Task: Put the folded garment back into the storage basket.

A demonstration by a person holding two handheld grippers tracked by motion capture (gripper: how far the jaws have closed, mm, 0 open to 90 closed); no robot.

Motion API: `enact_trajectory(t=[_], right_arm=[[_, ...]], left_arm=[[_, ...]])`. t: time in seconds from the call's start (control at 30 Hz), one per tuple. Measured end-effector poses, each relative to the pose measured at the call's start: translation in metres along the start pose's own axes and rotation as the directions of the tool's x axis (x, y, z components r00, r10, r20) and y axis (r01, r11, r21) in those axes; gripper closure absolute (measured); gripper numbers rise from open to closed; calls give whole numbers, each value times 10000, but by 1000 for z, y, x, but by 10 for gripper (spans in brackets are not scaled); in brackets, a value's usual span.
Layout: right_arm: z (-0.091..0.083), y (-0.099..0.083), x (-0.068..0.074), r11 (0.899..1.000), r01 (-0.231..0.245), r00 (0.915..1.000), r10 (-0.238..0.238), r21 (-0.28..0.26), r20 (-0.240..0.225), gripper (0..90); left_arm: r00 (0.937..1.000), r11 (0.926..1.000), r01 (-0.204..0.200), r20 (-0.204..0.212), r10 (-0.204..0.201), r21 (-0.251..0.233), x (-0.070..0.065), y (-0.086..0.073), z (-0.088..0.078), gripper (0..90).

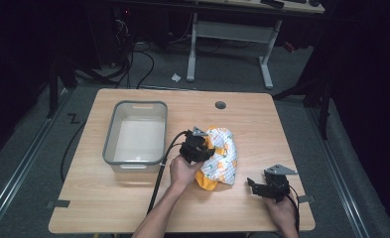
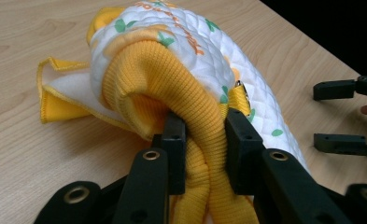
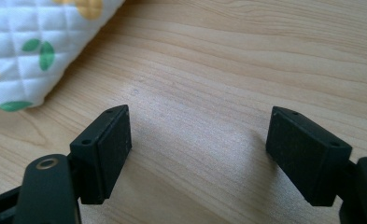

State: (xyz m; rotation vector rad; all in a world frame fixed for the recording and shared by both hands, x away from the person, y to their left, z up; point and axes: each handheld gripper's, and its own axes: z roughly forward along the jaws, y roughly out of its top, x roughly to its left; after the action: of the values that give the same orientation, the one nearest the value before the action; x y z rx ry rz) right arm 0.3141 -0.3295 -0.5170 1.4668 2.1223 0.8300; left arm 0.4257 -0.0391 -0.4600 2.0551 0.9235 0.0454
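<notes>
A white quilted baby garment [image 1: 223, 154] with orange and green prints and yellow ribbed trim lies bunched at the middle of the wooden table [image 1: 262, 129]. My left gripper [image 1: 198, 148] is at its left side. In the left gripper view the left gripper [image 2: 203, 126] is shut on the yellow ribbed knit band [image 2: 148, 60], and the quilted garment [image 2: 181, 32] hangs over the jaws. My right gripper [image 1: 256, 186] rests near the front right edge, apart from the garment. Its jaws [image 3: 200, 140] stand open over bare wood, with a corner of the garment [image 3: 27, 51] at upper left.
A grey translucent tub [image 1: 140, 103] stands left of the garment, close to my left hand. A round cable hole [image 1: 220, 105] sits near the table's far edge. Cables trail from both grippers toward the front. Beyond the table are a desk frame and floor cables.
</notes>
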Motion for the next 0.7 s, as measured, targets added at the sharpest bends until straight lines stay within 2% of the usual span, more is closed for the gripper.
enact_trajectory(t=[0.33, 0.7], right_arm=[[0, 0, 0, 10000, 0, 10000, 0, 2, 1, 226], [0, 0, 0, 10000, 1, 10000, -1, 0, 4, 226]], left_arm=[[9998, 9986, 16, 185, -6, -528, 5, 1, -28, 725], [9996, 9967, 3, 274, 19, -806, 10, 1, -52, 725]])
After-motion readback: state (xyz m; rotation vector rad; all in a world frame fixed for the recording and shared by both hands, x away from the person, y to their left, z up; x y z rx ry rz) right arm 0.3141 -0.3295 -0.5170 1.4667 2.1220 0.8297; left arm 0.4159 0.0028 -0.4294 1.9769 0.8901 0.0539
